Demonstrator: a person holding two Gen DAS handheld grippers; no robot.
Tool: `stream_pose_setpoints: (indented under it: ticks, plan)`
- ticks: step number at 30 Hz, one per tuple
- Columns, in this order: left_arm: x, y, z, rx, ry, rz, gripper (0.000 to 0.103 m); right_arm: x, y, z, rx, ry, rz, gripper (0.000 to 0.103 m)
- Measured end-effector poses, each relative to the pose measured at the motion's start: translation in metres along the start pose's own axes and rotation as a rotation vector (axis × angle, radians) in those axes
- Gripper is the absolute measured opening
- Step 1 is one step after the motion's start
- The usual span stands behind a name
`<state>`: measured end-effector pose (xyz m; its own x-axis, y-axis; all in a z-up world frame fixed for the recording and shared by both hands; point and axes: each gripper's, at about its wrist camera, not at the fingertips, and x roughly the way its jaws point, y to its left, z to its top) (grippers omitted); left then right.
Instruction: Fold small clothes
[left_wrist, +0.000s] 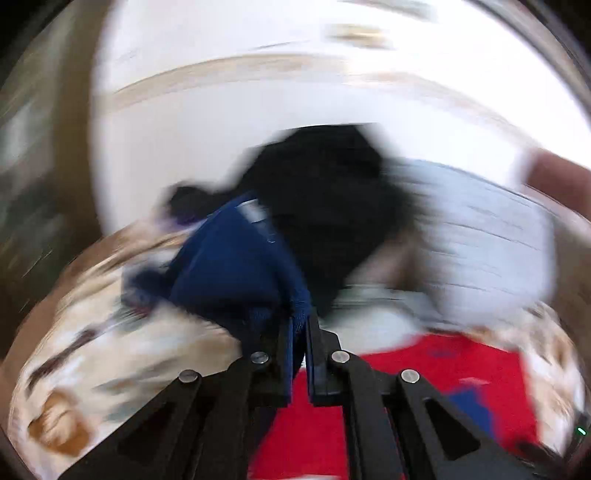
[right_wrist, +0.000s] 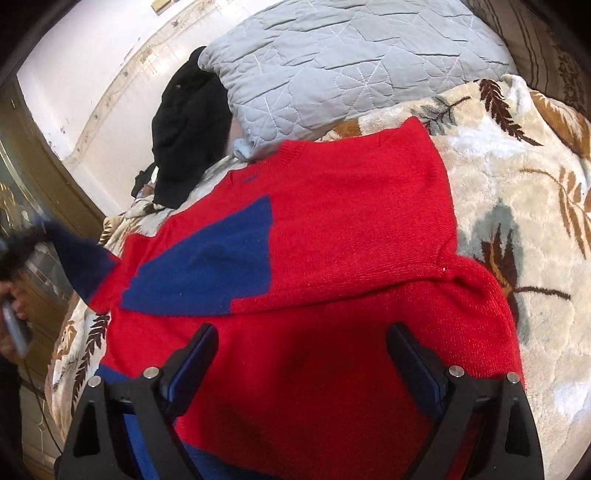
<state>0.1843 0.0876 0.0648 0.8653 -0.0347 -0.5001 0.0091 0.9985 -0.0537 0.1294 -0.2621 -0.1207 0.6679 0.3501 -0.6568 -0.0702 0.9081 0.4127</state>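
Note:
A red knit sweater (right_wrist: 351, 229) with a blue patch (right_wrist: 214, 266) lies flat on the floral blanket (right_wrist: 517, 206). My right gripper (right_wrist: 301, 339) is open and empty just above the sweater's lower part. My left gripper (left_wrist: 300, 325) is shut on the sweater's dark blue sleeve cuff (left_wrist: 236, 266) and holds it lifted; that view is blurred by motion. The lifted blue sleeve (right_wrist: 81, 262) also shows at the left of the right wrist view. The red body shows below the left gripper (left_wrist: 424, 373).
A grey quilted pillow (right_wrist: 351, 62) lies at the head of the bed, with a black garment (right_wrist: 188, 136) beside it. A white wall (right_wrist: 85, 74) stands behind. A wooden door frame (right_wrist: 44, 177) is at the left.

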Motion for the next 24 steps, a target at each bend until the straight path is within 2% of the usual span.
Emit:
stream_pose_setpoints:
  ticks: [2, 4, 5, 6, 7, 9, 11, 13, 14, 17, 19, 20, 21, 22, 24]
  plan:
    - [0.005, -0.067, -0.008, 0.071, 0.028, -0.108, 0.005, -0.002, -0.003, 0.001, 0.018, -0.003, 0.019, 0.095]
    - [0.025, -0.131, -0.036, 0.149, 0.109, -0.212, 0.013, -0.008, -0.009, 0.002, 0.051, -0.007, 0.046, 0.094]
    - [0.040, -0.155, -0.054, 0.205, 0.202, -0.276, 0.023, -0.010, -0.010, 0.003, 0.064, -0.006, 0.056, 0.094]
    - [0.053, -0.168, -0.070, 0.241, 0.288, -0.302, 0.043, -0.013, -0.012, 0.003, 0.090, -0.001, 0.072, 0.094]
    - [0.065, -0.174, -0.091, 0.261, 0.360, -0.293, 0.043, -0.017, -0.015, 0.004, 0.116, 0.006, 0.086, 0.094]
    - [0.067, -0.160, -0.110, 0.239, 0.366, -0.221, 0.043, -0.030, -0.020, 0.009, 0.164, 0.011, 0.129, 0.094]
    - [0.057, -0.126, -0.115, 0.150, 0.328, -0.146, 0.045, -0.040, -0.024, 0.020, 0.193, -0.013, 0.157, 0.094]
    - [0.048, -0.090, -0.114, 0.036, 0.286, -0.088, 0.057, -0.036, -0.028, 0.033, 0.242, -0.003, 0.180, 0.094]
    - [0.047, -0.065, -0.114, -0.032, 0.271, -0.030, 0.060, -0.030, -0.031, 0.040, 0.280, 0.008, 0.190, 0.094]
    - [0.052, -0.019, -0.121, -0.129, 0.301, 0.044, 0.061, -0.006, -0.034, 0.063, 0.370, 0.049, 0.216, 0.094]
    - [0.056, 0.000, -0.128, -0.163, 0.317, 0.063, 0.061, 0.023, -0.035, 0.073, 0.393, 0.124, 0.163, 0.093]
    - [0.055, 0.009, -0.131, -0.188, 0.325, 0.060, 0.061, 0.036, -0.034, 0.075, 0.391, 0.155, 0.115, 0.089]
    - [0.054, 0.016, -0.134, -0.213, 0.330, 0.053, 0.061, 0.041, -0.029, 0.081, 0.360, 0.171, 0.046, 0.060]
    - [0.049, 0.022, -0.135, -0.227, 0.330, 0.049, 0.061, 0.043, -0.018, 0.088, 0.298, 0.203, -0.001, 0.008]
    - [0.048, 0.026, -0.134, -0.231, 0.318, 0.051, 0.061, 0.020, 0.006, 0.101, 0.190, 0.154, -0.055, 0.006]
